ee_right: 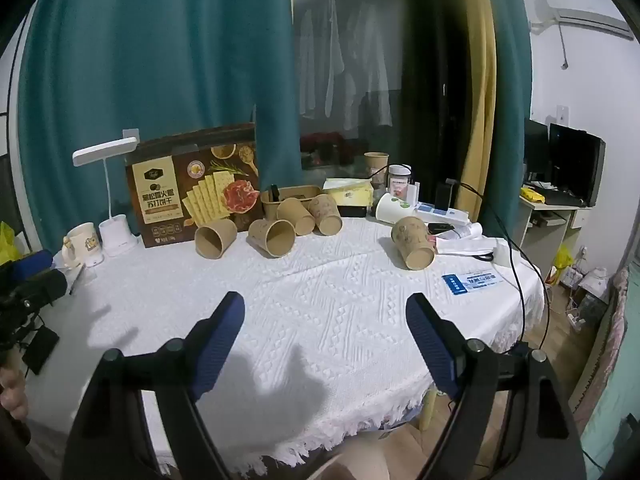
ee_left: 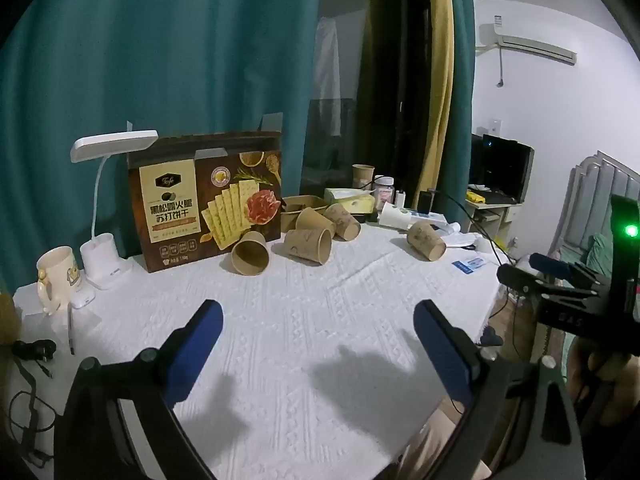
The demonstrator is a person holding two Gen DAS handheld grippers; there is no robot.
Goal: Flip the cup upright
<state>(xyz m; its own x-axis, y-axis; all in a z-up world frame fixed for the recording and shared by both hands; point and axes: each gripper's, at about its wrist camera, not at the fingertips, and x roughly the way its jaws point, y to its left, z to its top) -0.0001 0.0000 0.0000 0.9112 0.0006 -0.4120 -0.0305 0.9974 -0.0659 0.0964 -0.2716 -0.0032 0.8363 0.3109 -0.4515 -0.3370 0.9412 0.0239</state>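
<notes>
Both grippers, left (ee_left: 318,322) and right (ee_right: 325,316), hung wide open, gripping nothing. Five brown paper cups (ee_right: 214,240) lay toppled and empty far across the tablecloth (ee_right: 320,300), one lone cup (ee_right: 413,248) rightward.

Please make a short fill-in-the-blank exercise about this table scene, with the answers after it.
1. The brown paper cups near the cracker box lie on their ____.
2. The jaws of both grippers hold ____.
3. The tablecloth is ____ in colour.
4. The lamp stands to the ____ of the box.

Answers: sides; nothing; white; left
</notes>
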